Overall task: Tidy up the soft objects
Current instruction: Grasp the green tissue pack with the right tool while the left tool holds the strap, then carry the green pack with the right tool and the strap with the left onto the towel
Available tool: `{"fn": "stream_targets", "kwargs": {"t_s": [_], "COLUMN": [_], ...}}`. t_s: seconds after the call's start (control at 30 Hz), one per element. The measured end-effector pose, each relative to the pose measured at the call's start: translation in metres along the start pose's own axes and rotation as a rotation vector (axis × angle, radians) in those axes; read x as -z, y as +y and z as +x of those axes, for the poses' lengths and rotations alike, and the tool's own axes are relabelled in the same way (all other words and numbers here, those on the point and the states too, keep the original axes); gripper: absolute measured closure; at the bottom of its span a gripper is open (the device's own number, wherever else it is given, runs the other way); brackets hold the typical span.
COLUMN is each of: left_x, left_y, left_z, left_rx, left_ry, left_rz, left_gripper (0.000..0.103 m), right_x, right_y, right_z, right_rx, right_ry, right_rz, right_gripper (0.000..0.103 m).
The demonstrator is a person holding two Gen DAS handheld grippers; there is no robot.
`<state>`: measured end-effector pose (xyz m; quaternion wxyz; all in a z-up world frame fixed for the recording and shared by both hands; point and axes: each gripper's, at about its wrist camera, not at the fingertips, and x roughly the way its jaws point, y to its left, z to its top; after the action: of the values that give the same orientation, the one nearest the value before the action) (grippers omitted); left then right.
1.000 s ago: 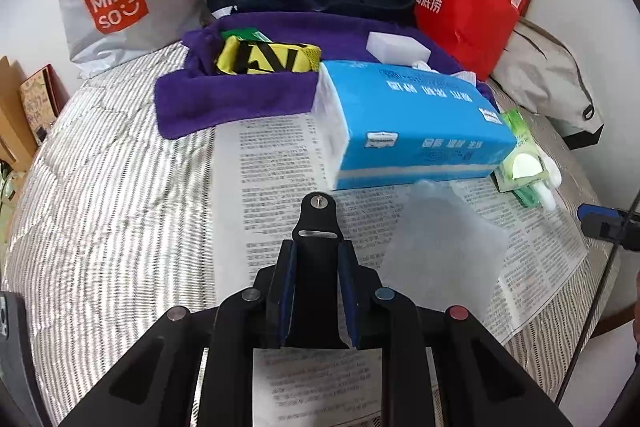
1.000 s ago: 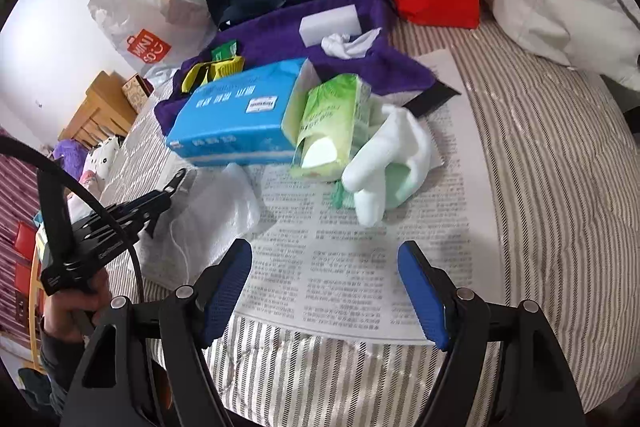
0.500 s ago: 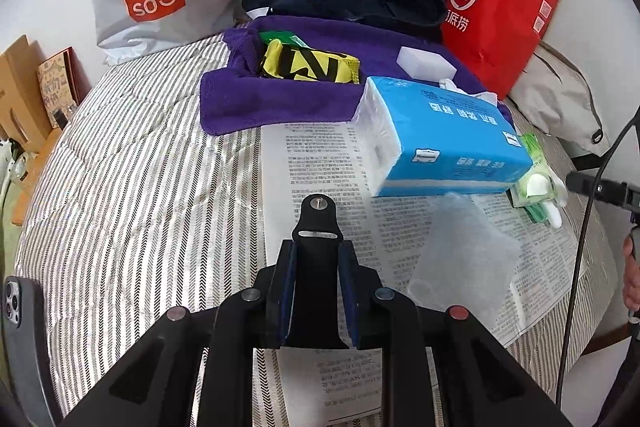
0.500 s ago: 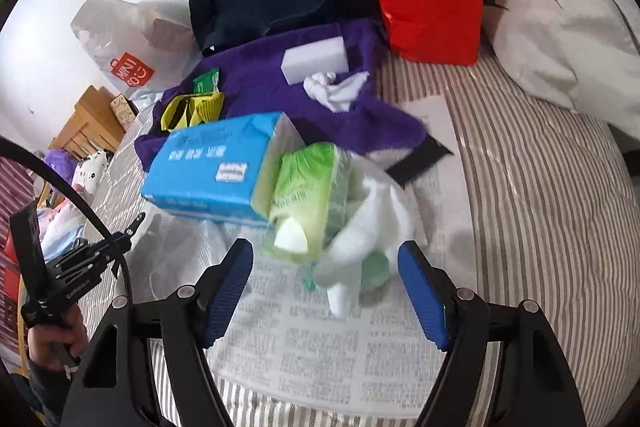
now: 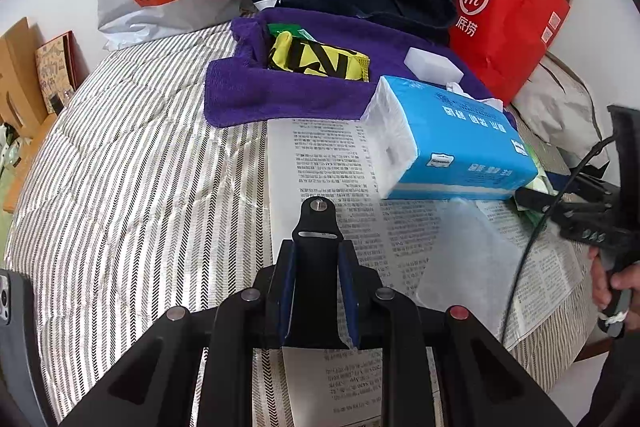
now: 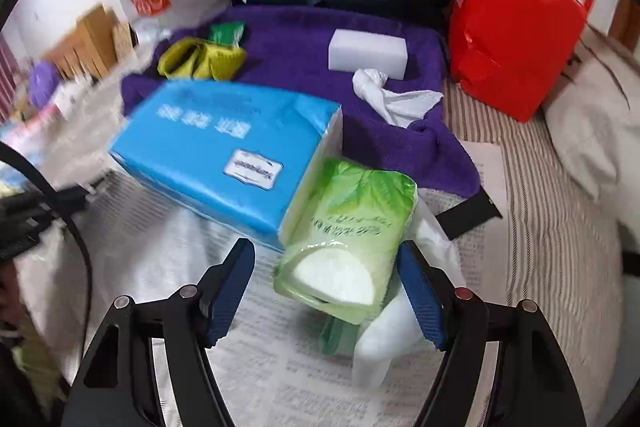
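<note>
- Left gripper (image 5: pixel 317 279): jaws clenched on a black bracket (image 5: pixel 316 227) above the newspaper (image 5: pixel 320 155).
- Right gripper (image 6: pixel 326 289): jaws released and wide, straddling the green pack (image 6: pixel 352 227) without touching; the left of this view is blurred.
- White cloth (image 6: pixel 384 331): largely hidden under the green pack.
- Blue pack (image 5: pixel 460 143): hides the green pack in the left view.
- Tissue (image 6: pixel 394 99), sponge (image 6: pixel 366 50): on the purple towel (image 5: pixel 296 95).

The tissue pack (image 6: pixel 224 155) wore glossy blue plastic, the green roll (image 6: pixel 352 227) shiny film. The purple towel (image 5: pixel 296 95) looked plush and matt; newspaper (image 5: pixel 320 155) lay thin and dull on the bed's (image 5: pixel 132 179) quilted striped cloth.
</note>
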<state>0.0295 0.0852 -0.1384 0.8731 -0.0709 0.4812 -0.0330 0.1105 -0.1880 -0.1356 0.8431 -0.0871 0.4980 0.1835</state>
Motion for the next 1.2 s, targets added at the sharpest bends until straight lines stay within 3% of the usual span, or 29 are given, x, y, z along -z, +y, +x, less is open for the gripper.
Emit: {"fn": "stream_targets", "kwargs": {"t_s": [0.13, 0.23, 0.43, 0.83, 1.2], "left_x": [0.001, 0.001, 0.001, -0.008, -0.030], "left_y": [0.000, 0.001, 0.001, -0.005, -0.012], "left_z": [0.002, 0.001, -0.004, -0.023, -0.038], "left_rx": [0.006, 0.011, 0.022, 0.044, 0.055], "left_ry": [0.007, 0.004, -0.013, -0.053, -0.093], "left_rz": [0.004, -0.004, -0.009, 0.001, 0.018], "left_gripper": [0.082, 0.082, 0.082, 0.082, 0.082], "right_x": [0.002, 0.005, 0.007, 0.013, 0.002], "right_y": [0.001, -0.008, -0.024, -0.047, -0.061], "right_z": [0.005, -0.004, -0.025, -0.065, -0.094], "right_rx": [0.042, 0.012, -0.017, -0.198, -0.192], "right_ry": [-0.008, -0.010, -0.032, -0.108, -0.163], "right_rz": [-0.046, -0.013, 0.079, 0.259, 0.286], "right_gripper": [0.039, 0.044, 0.044, 0.044, 0.044]}}
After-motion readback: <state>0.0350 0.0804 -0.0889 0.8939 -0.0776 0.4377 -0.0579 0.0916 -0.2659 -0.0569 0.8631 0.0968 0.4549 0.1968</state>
